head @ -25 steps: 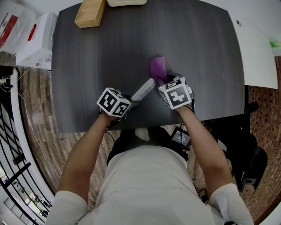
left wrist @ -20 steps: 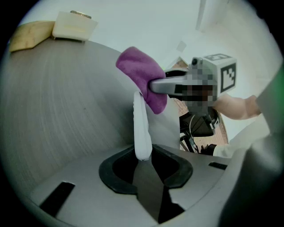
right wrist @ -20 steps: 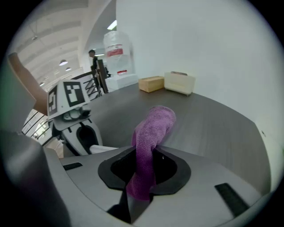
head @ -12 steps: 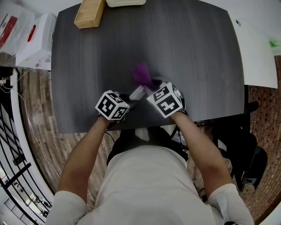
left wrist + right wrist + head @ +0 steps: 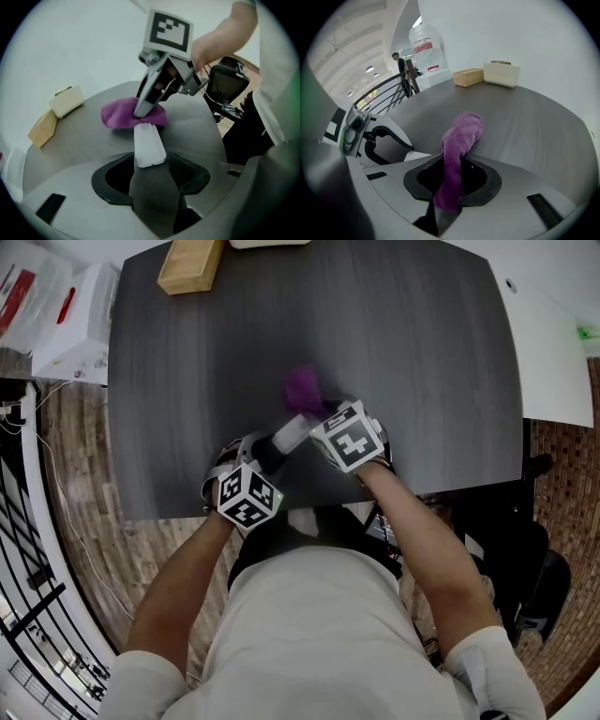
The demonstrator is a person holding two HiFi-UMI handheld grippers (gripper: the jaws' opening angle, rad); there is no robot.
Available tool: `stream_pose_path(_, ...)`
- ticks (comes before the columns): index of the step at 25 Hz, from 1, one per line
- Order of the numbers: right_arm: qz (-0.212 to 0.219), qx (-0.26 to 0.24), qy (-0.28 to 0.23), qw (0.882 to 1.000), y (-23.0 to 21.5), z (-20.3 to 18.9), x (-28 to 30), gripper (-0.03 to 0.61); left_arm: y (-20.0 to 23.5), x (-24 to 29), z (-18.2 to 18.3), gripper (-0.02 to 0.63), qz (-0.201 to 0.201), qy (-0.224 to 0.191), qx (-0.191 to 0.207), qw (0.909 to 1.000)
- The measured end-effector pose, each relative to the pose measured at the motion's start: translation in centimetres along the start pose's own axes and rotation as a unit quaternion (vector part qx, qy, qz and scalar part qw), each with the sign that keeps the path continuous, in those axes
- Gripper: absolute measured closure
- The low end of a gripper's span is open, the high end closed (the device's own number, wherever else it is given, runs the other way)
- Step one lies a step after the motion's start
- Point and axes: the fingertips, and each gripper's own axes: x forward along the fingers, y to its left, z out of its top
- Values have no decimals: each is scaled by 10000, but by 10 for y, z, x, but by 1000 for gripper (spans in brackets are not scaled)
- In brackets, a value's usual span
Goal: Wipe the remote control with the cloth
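Note:
A white remote control [image 5: 291, 432] lies slantwise on the dark table [image 5: 187, 381], and its plain side with a small label faces up [image 5: 149, 145]. Its near end sits between the jaws of my left gripper [image 5: 265, 452] [image 5: 150, 172]. Those jaws have just been opening and the pads stand off the remote. My right gripper [image 5: 315, 418] [image 5: 449, 187] is shut on a purple cloth [image 5: 302, 388] [image 5: 461, 136]. In the left gripper view its fingertips [image 5: 142, 108] hold the cloth [image 5: 119, 115] down at the remote's far end.
A wooden box [image 5: 192, 266] and a white holder [image 5: 501, 73] stand at the table's far edge. White boxes [image 5: 70, 320] lie off the table to the left, and a white table [image 5: 548, 352] stands to the right. The table's near edge runs just below both grippers.
The right gripper carried the cloth left along the remote, then stayed. The left gripper has rolled, its marker cube swinging toward the person, and its jaws have opened around the remote's end.

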Motion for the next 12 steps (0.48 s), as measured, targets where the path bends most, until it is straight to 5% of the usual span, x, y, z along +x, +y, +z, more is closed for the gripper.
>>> stream_pose_path(5, -80, 58, -54, 9999, -1, 1, 0, 488, 2, 8, 1, 402, 83, -148, -478, 9987)
stream_pose_path(12, 73, 298, -104, 9995, 1, 4, 1, 488, 7, 5, 1, 403, 237, -317, -491, 9980)
